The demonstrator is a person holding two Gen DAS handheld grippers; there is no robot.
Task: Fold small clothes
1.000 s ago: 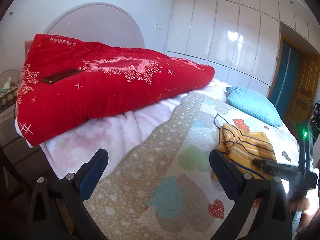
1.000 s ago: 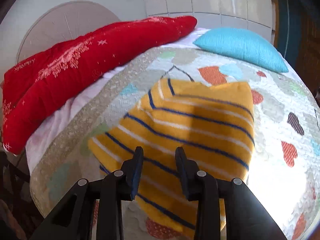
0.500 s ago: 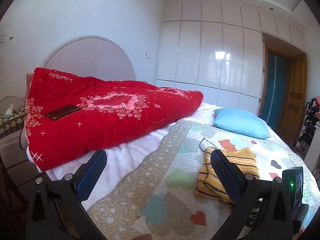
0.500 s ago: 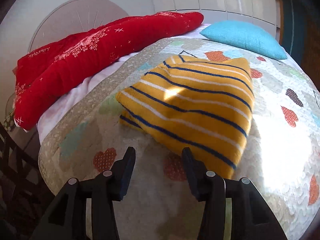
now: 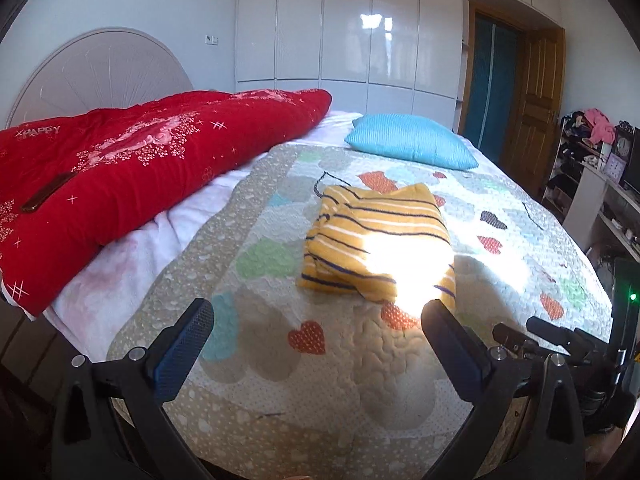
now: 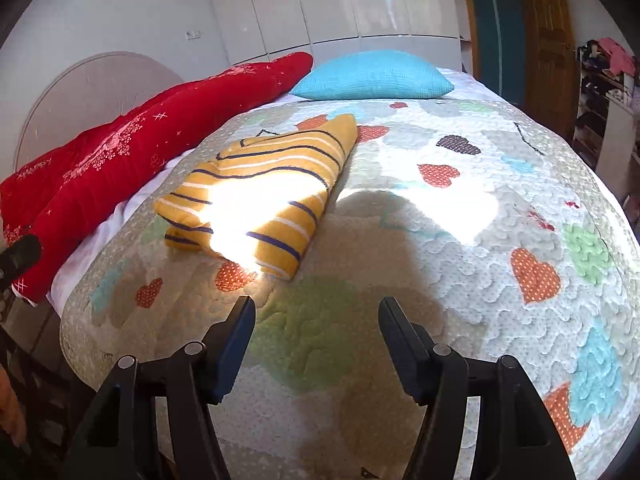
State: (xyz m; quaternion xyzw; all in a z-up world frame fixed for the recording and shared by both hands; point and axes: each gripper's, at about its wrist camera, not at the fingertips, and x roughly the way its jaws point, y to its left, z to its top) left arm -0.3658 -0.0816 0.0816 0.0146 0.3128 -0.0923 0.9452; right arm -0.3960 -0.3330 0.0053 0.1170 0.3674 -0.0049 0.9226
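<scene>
A small yellow garment with dark blue and white stripes [image 5: 376,240] lies folded into a compact rectangle on the heart-patterned quilt [image 5: 320,360]. It also shows in the right wrist view [image 6: 260,192], partly washed out by a sun patch. My left gripper [image 5: 318,320] is open and empty, hovering near the bed's front edge, short of the garment. My right gripper [image 6: 316,312] is open and empty, back from the garment and to its right. The right gripper's body shows in the left wrist view [image 5: 560,340].
A red duvet [image 5: 140,168] with a dark phone [image 5: 48,196] on it lies at the left by the headboard. A blue pillow [image 5: 412,140] sits at the far side. Shelves with clutter [image 5: 592,160] and a wooden door [image 5: 536,104] stand at the right.
The right gripper has let go of the garment, opened wide and drawn back toward the bed's edge. The left gripper has swung right, so the folded garment now lies ahead of it.
</scene>
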